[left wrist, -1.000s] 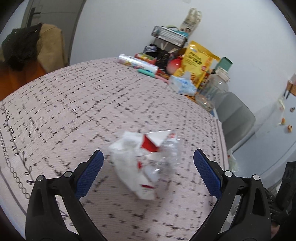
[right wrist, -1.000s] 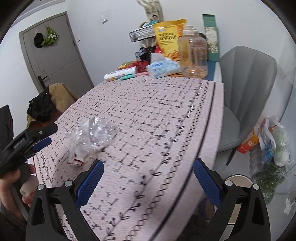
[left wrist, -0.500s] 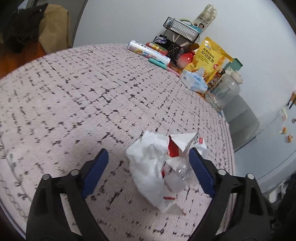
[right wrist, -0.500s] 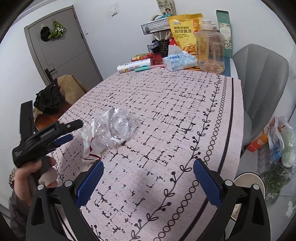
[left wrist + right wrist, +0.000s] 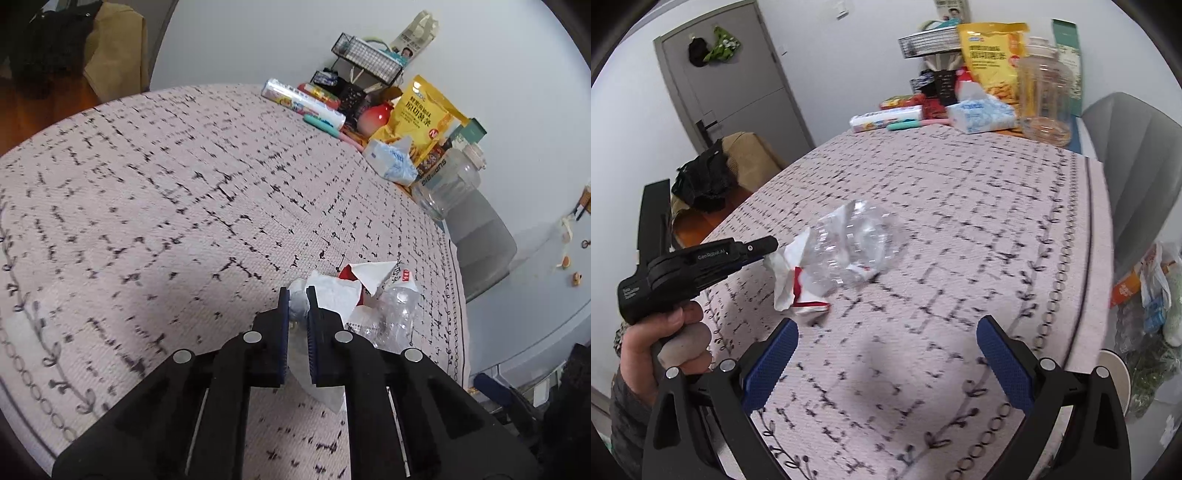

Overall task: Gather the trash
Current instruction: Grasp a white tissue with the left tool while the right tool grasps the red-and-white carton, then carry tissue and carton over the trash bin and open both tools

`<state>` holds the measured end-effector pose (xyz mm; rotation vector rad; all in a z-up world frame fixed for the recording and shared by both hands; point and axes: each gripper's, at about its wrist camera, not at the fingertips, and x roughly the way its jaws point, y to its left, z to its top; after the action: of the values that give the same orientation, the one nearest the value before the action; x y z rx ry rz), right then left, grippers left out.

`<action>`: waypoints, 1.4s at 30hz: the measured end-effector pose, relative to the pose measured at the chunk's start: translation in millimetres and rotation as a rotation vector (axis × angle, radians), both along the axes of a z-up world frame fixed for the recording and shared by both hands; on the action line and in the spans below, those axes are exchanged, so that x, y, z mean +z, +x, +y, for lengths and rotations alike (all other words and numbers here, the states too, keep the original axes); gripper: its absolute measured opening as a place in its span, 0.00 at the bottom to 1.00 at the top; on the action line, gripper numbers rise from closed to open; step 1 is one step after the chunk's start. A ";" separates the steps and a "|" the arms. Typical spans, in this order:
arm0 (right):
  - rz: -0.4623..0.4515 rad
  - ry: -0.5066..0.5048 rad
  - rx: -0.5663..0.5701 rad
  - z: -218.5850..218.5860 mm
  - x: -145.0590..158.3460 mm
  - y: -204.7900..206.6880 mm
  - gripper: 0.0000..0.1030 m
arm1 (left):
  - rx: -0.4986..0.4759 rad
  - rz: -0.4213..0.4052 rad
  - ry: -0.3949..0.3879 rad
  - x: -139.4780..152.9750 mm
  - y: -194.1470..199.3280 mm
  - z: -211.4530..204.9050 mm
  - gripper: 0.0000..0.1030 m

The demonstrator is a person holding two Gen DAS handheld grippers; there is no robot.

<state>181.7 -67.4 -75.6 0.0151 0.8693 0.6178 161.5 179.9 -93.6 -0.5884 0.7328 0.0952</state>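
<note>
**Left jaws clamp the trash bundle; right jaws spread over the counter**

In the left wrist view the left gripper (image 5: 297, 295) sits at lower centre of the frame, its jaws just drawn together and now pinching the white paper edge of the trash bundle (image 5: 354, 299). The bundle, made of crumpled white paper, a red-and-white wrapper and a crushed clear plastic bottle (image 5: 400, 314), lies on the patterned counter (image 5: 184, 206), spilling to the right of the jaws.

In the right wrist view the same bundle (image 5: 846, 254) sits left of centre, with the left gripper (image 5: 764, 247) reaching in from the left edge, held by a hand (image 5: 665, 343). The right gripper (image 5: 886, 354) fills the bottom of the frame, its jaws released and spread wide, nothing between them, the bundle lying above them in the frame.

At the upper right of both views stand a yellow snack bag (image 5: 991, 55), a tissue pack (image 5: 980, 116) and a clear jar (image 5: 1047, 99).
</note>
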 end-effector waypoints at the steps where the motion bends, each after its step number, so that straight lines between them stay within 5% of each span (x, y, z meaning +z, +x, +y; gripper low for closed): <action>1: 0.004 0.002 0.014 5.5 -1.0 -0.8 0.90 | 0.007 -0.007 0.001 2.8 -6.0 2.1 0.09; 14: 0.104 -0.002 0.131 73.3 -31.0 5.2 0.60 | 0.096 -0.045 0.032 21.6 -57.3 23.1 0.09; 16: 0.130 -0.008 0.125 77.3 -39.9 10.8 0.49 | 0.102 -0.042 0.030 21.3 -59.4 24.3 0.09; 18: 0.111 -0.033 0.107 77.3 -41.8 12.4 0.13 | 0.106 -0.039 0.031 20.6 -60.9 23.9 0.09; 19: 0.117 -0.039 0.112 78.0 -42.5 12.8 0.05 | 0.106 -0.038 0.030 20.6 -61.9 23.2 0.09; 31: 0.037 -0.008 0.111 34.0 -11.4 -2.9 0.03 | 0.026 -0.076 0.052 39.2 -49.4 -20.7 0.09; 42: -0.011 0.024 -0.035 -46.5 9.5 3.9 0.03 | -0.101 -0.130 0.086 68.3 -20.2 -84.9 0.09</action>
<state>185.5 -113.9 -66.1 0.0488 0.8494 0.5957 141.3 95.0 -25.4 -0.4699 0.6283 -0.0049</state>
